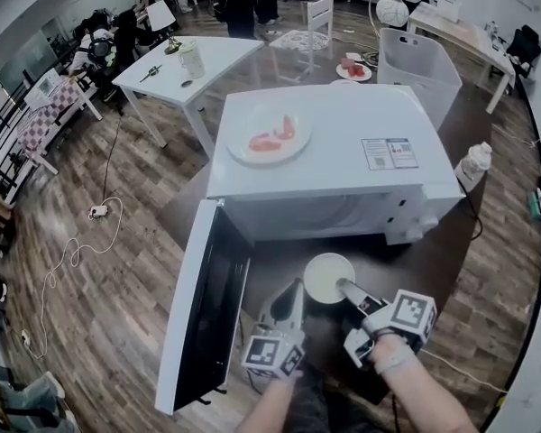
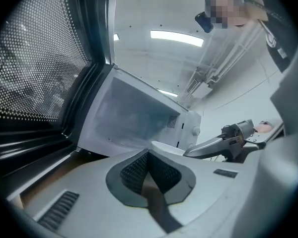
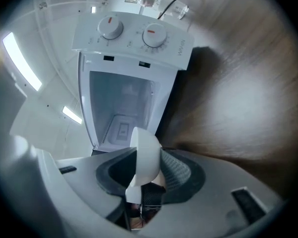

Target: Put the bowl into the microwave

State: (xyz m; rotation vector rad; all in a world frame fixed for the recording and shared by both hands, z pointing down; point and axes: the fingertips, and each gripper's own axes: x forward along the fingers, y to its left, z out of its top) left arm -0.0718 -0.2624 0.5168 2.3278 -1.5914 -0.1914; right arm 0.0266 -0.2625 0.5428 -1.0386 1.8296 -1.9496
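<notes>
Right gripper (image 3: 146, 168) - fingers (image 3: 178, 171) part-way closed, pinching the rim of the white bowl (image 3: 145, 150); bowl wall stands on edge between the pads in the right gripper view. In the head view the bowl (image 1: 326, 276) hangs off the finger tips of the right gripper (image 1: 346, 287), just in front of the microwave (image 1: 343, 183) and outside its cavity, above the dark tabletop (image 1: 272, 262).

Left gripper (image 2: 149, 171) - fingers (image 2: 134, 173) pressed together, nothing in them. It sits just left of the bowl in the head view (image 1: 294, 290), pointing at the cavity.

Ahead of both sets of fingers: open cavity (image 3: 120, 110), white inside. Door (image 1: 197, 307) swung out on the left, just beside the left fingers; dotted mesh window (image 2: 37, 58) fills the left of the left gripper view.

Above the cavity in the right gripper view, two round knobs (image 3: 111, 27) (image 3: 154, 35) with red pointer marks; print around them too small to read.

On top of the microwave, beyond the fingers: white plate (image 1: 239, 152) with red food pieces (image 1: 272, 139), and a label sticker (image 1: 389, 153) with blue patches - text unreadable.

Further out: white bin (image 1: 421, 61), white table (image 1: 176, 70) with a cup (image 1: 191, 59), white bottle (image 1: 473, 165), power strip and cable (image 1: 97, 212) on the wood floor.
</notes>
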